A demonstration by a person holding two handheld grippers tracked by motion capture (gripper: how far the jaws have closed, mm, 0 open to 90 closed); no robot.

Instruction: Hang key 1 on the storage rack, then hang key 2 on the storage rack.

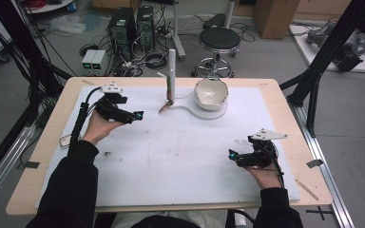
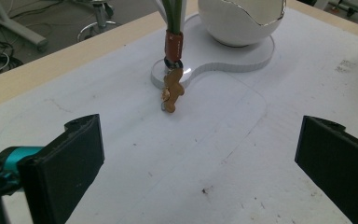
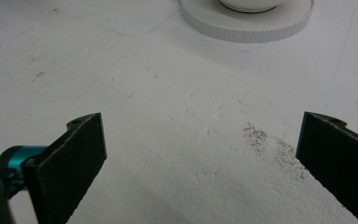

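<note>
A white broken-eggshell bowl [image 1: 211, 93] [image 2: 242, 21] stands on a flat white base [image 1: 215, 112] [image 2: 242, 63] [image 3: 249, 23] at the table's far middle. Left of it a green and white stalk [image 1: 170, 71] [image 2: 173, 18] rises upright from the base, with a brown band and a small tan figure [image 1: 164, 108] [image 2: 171, 91] hanging at its foot. My left gripper [image 1: 135, 115] [image 2: 200, 168] is open at the far left, aimed at the tan figure and short of it. My right gripper [image 1: 233, 155] [image 3: 200, 163] is open at the near right over bare white sheet.
A white sheet [image 1: 171, 152] covers most of the wooden table [image 1: 43, 142]. A small grey speckled smudge [image 3: 270, 142] marks the sheet near my right gripper. A small tag [image 1: 66, 140] lies at the left edge. A stool [image 1: 218, 40] and computer cases [image 1: 123, 26] stand beyond the table.
</note>
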